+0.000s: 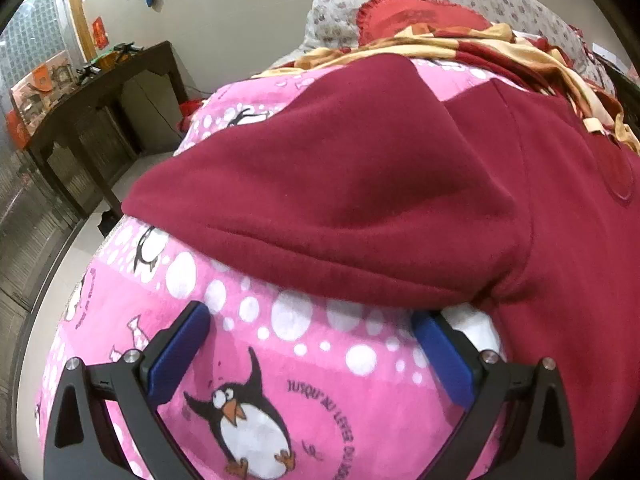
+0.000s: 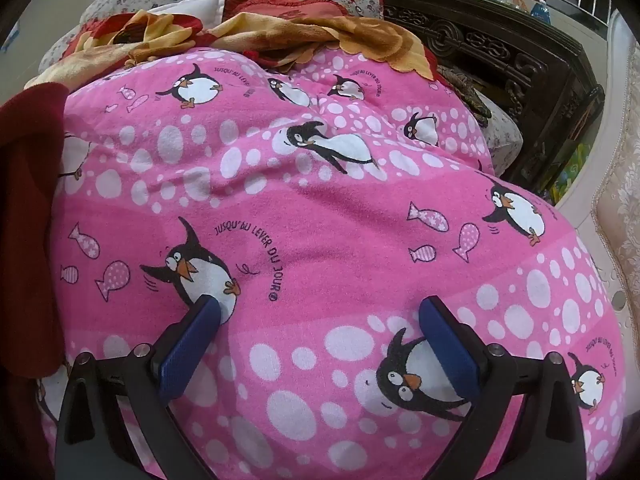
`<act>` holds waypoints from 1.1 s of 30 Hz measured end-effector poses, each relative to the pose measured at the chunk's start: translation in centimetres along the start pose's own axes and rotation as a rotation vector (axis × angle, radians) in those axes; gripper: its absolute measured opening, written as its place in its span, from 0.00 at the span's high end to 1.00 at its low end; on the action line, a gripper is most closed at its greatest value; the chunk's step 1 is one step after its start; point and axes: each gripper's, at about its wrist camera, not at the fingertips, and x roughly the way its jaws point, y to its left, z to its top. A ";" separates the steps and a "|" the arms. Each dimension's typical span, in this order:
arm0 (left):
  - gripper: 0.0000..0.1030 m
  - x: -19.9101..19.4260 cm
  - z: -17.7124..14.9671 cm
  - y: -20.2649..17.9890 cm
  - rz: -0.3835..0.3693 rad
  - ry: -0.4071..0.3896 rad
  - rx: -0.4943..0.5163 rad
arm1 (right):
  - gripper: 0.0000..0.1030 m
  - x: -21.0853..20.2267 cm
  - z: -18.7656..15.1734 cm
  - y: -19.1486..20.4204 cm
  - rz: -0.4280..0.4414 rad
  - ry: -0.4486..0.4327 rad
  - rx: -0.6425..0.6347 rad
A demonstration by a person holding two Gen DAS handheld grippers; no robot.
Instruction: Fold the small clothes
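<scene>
While spread flat on the pink penguin-print fleece blanket, one dark red fleece garment, with one sleeve folded across toward the left of the left wrist view. Two grippers, both with jaws wide and empty: left gripper tilted downward just short of the garment's near hem, its right blue pad at the hem's edge, contact not discernible; right gripper tilted downward over bare blanket, well apart from the garment, only a red edge visible at far left of its view. Beyond the garment, one crumpled yellow-and-red blanket and floral pillows. Left blanket edge dropping to open floor beside one dark wooden side table; right side bounded by carved dark furniture. Ample bare blanket right of the garment.
</scene>
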 end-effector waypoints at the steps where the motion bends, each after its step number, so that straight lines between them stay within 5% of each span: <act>1: 0.00 -0.1 0.0 0.0 0.001 0.011 0.005 | 0.00 0.0 0.0 -0.1 0.004 0.001 0.003; 8: 0.00 -2.7 -1.8 -0.5 -0.011 0.031 0.031 | 0.01 -0.4 0.0 -0.7 0.008 0.014 -0.006; 12: 0.00 -4.8 -2.4 -1.0 -0.048 0.023 0.038 | 0.13 -3.4 -0.3 -2.2 0.048 0.039 0.038; 18: 0.00 -8.6 -2.7 -2.0 -0.081 -0.038 0.065 | 0.14 -12.7 -0.6 -4.6 -0.027 -0.131 -0.026; 25: 0.00 -12.0 -2.3 -2.8 -0.128 -0.080 0.072 | 0.14 -23.5 0.2 -5.9 0.087 -0.213 -0.061; 33: 0.00 -14.9 -1.9 -4.1 -0.148 -0.126 0.095 | 0.14 -29.0 0.6 -1.4 0.287 -0.185 -0.102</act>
